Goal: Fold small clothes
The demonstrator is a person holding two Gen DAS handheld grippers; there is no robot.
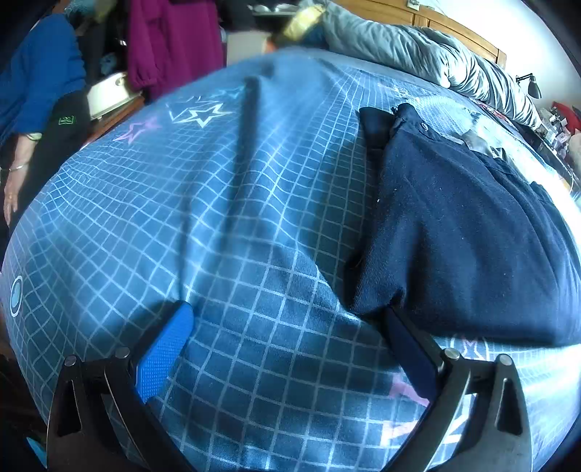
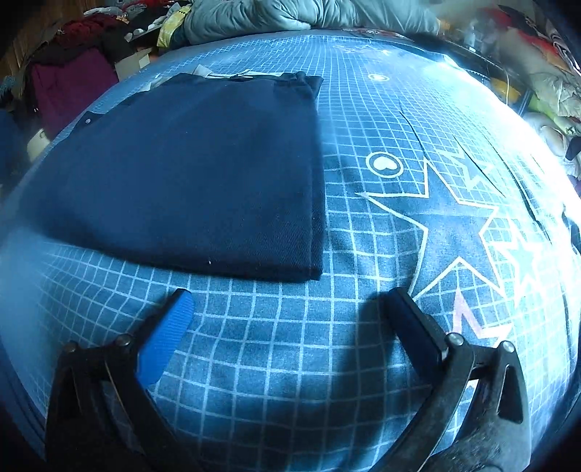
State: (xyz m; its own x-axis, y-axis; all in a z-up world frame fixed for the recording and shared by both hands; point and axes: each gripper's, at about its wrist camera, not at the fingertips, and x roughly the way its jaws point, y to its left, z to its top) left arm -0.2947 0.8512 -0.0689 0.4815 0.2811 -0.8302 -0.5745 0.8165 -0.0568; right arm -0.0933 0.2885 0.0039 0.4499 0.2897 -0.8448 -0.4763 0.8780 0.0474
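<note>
Grid-print bedspread beneath both wide-apart grippers, left gripper perhaps touching folded navy garment, right gripper just short.

blue grid bedspread, grey duvet — wooden headboard

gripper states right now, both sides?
Left gripper: open, holding nothing; right-hand fingertip at the corner of the navy garment.
Right gripper: open, empty, over the bedspread just short of the garment.
</note>
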